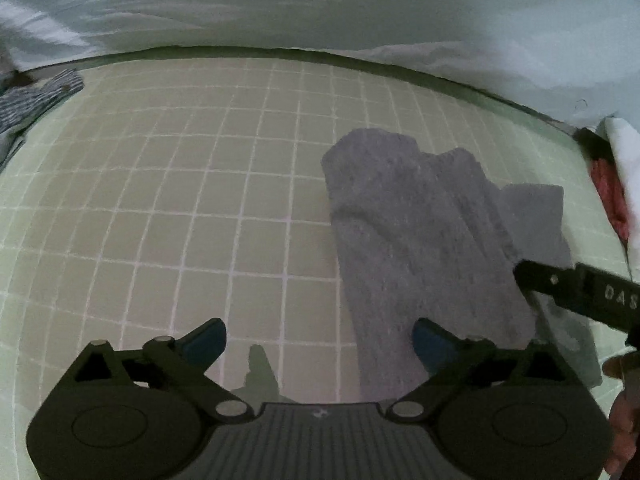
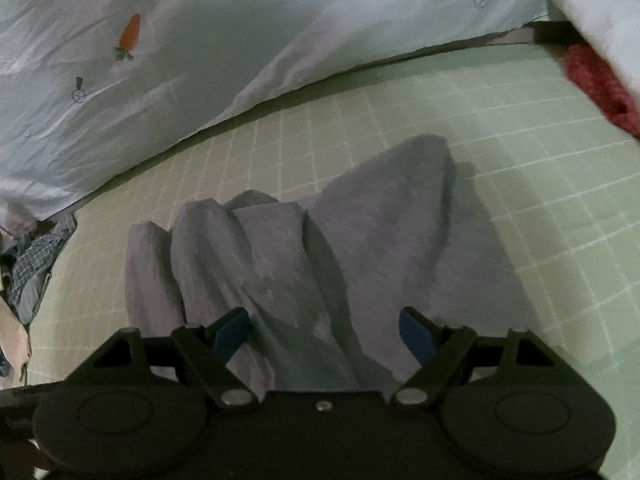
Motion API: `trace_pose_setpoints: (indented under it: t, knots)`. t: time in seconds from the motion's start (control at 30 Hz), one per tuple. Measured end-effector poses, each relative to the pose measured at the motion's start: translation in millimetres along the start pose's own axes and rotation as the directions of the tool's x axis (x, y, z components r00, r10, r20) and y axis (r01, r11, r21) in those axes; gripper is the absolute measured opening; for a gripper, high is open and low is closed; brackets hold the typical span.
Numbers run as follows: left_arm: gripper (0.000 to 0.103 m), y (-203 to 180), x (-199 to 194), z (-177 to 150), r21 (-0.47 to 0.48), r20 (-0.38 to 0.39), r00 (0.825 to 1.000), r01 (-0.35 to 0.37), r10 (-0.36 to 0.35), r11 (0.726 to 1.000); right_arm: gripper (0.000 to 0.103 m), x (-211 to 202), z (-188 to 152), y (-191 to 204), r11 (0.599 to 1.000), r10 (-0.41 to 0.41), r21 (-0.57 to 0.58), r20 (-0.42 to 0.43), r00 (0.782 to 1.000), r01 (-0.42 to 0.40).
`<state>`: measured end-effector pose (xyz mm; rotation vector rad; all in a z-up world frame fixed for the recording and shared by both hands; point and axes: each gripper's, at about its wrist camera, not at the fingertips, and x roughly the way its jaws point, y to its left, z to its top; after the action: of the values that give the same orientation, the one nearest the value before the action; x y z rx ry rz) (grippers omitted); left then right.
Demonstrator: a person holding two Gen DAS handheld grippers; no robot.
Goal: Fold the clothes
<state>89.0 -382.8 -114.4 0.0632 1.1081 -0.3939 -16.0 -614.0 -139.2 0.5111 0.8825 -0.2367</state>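
Item one, nearest the lens: my left gripper [image 1: 318,344], blue-padded fingers [image 1: 206,340] standing wide apart and clamping nothing; the left finger is hovering over bare mat, the right one is overlapping the near edge of the cloth.

Item two: my right gripper [image 2: 324,330], fingers likewise spread wide, nothing between the pads, which are straddling the near folds of the cloth. In the left wrist view its black body [image 1: 580,292] is reaching in from the right edge, over the cloth's right side; whether it is touching the fabric I cannot tell.

Item three: grey cloth [image 2: 304,264], the garment for folding, lying rumpled on the mat. In the right wrist view it is bunching into several long ridges on the left and spreading flatter toward a raised point at upper right. In the left wrist view it [image 1: 424,248] is sitting right of centre.

Item four: green cutting mat [image 1: 168,200] with a white grid, lying under everything.

Item five: pale sheet [image 2: 224,32] printed with a carrot [image 2: 130,36], running beyond the mat's far edge.

Item six: checked fabric [image 2: 38,260], sitting at the mat's left edge.

Item seven: red fabric [image 2: 600,84] under a white folded piece [image 2: 600,20], sitting at the mat's far right.
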Motion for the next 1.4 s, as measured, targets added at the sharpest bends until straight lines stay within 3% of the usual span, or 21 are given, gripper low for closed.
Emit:
trace_pose_setpoints:
  t: [0.17,0.23,0.37,0.6,0.73,0.83,0.87,0.9,0.97,1.0,1.03,1.1,1.2,1.4]
  knots:
    - [0.102,3,13,1,-0.036,-0.010,1.000,0.024,-0.025,0.999,0.062,19,2,6,0.997,0.076,-0.017,-0.030,0.997,-0.077]
    - [0.103,3,16,1,-0.057,-0.014,0.999,0.029,-0.030,0.998,0.048,24,1,12,0.993,0.100,-0.052,-0.050,0.994,-0.102]
    - [0.103,3,21,2,-0.096,-0.017,0.999,0.039,-0.041,0.995,0.007,26,-1,21,0.981,0.127,-0.136,-0.076,0.989,-0.136]
    - [0.103,-28,13,9,-0.042,0.018,0.999,0.045,-0.045,0.998,0.006,-17,4,14,0.953,0.114,-0.287,0.059,0.992,-0.093]
    - [0.103,-55,2,15,0.027,0.072,0.994,0.085,-0.086,0.996,0.006,-51,14,8,0.927,0.081,-0.374,0.189,0.979,-0.005]
    - [0.103,-72,1,19,0.061,0.088,0.991,0.098,-0.103,0.993,0.006,-60,23,-17,0.946,0.025,-0.319,0.249,0.968,0.058]
    - [0.103,-75,3,18,0.067,0.082,0.991,0.098,-0.103,0.993,0.010,-52,26,-30,0.957,-0.004,-0.282,0.225,0.974,0.069]
    - [0.103,-78,7,18,0.070,0.068,0.992,0.098,-0.103,0.993,0.023,-42,29,-42,0.965,-0.037,-0.247,0.187,0.982,0.083]
    - [0.103,-78,18,16,0.063,0.029,0.994,0.104,-0.106,0.993,0.039,-21,29,-64,0.972,-0.132,-0.181,0.108,0.985,0.150]
    - [0.103,-78,22,15,0.056,0.010,0.994,0.107,-0.107,0.993,0.041,-15,28,-74,0.975,-0.158,-0.146,0.084,0.984,0.169]
    - [0.103,-77,26,14,0.045,-0.007,0.994,0.112,-0.112,0.993,0.046,-13,25,-82,0.981,-0.152,-0.112,0.071,0.986,0.159]
    - [0.103,-71,33,12,0.001,-0.041,0.991,0.126,-0.126,0.992,0.071,-8,22,-91,0.992,-0.108,-0.064,0.048,0.993,0.111]
    - [0.103,-64,44,11,-0.062,-0.077,0.984,0.158,-0.162,0.986,0.073,5,19,-92,0.997,-0.066,-0.047,0.015,0.998,0.067]
    - [0.100,-68,52,15,-0.056,-0.097,0.973,0.203,-0.208,0.978,0.078,25,17,-89,0.996,-0.066,-0.063,-0.023,0.998,0.065]
